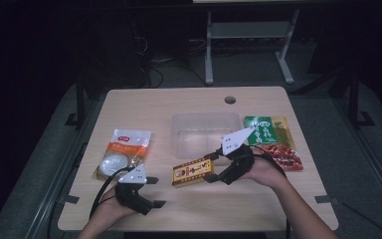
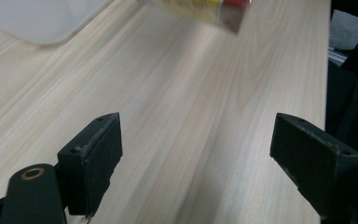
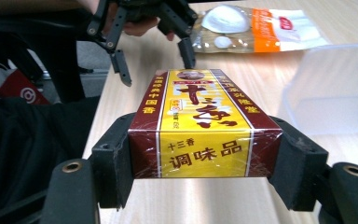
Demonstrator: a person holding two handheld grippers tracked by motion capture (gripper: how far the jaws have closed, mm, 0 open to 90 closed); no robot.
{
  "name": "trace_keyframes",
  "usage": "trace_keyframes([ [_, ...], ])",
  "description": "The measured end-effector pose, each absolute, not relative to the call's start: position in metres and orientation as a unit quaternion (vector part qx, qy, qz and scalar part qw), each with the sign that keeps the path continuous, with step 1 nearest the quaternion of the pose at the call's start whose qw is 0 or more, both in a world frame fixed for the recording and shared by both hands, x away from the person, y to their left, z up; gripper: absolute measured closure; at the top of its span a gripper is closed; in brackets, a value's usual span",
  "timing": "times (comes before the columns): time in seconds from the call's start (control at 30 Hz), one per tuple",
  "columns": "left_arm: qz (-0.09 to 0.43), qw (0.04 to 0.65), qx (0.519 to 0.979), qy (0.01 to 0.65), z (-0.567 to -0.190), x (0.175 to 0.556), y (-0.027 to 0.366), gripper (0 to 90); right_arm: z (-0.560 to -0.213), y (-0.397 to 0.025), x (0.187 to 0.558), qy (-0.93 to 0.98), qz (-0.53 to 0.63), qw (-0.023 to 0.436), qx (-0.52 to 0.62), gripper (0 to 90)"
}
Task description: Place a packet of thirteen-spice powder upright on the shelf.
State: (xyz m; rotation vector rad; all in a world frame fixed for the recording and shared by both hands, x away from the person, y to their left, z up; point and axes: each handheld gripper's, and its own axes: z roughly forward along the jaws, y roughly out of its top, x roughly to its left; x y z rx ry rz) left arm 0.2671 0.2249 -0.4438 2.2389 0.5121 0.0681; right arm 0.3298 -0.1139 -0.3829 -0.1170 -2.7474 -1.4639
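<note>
the right gripper [image 1: 214, 168] is clamping the box [image 1: 195, 172] by its end, holding it just in front of the tub [image 1: 205, 130]. the left gripper [image 1: 155, 192] is idling with jaws spread. next, the box probably needs lifting over the tub's near wall before release.

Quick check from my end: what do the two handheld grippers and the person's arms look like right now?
Both the left gripper and the right gripper are black linkage frames with two blocky black jaws, a pale three-cornered plate on top, and a black cable trailing back. Brass-coloured pivot rings sit at the jaw bases. The forearms are bare, no sleeves in sight.
</note>
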Motion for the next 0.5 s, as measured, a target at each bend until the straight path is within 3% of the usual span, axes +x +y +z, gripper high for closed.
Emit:
trace_keyframes([
  [0.5,0.044,0.412,0.891,0.185,-0.447,0.267,0.218,16.0,-0.36,-0.122,0.353,-0.882,-0.463,-0.034,-0.078,32.0],
])
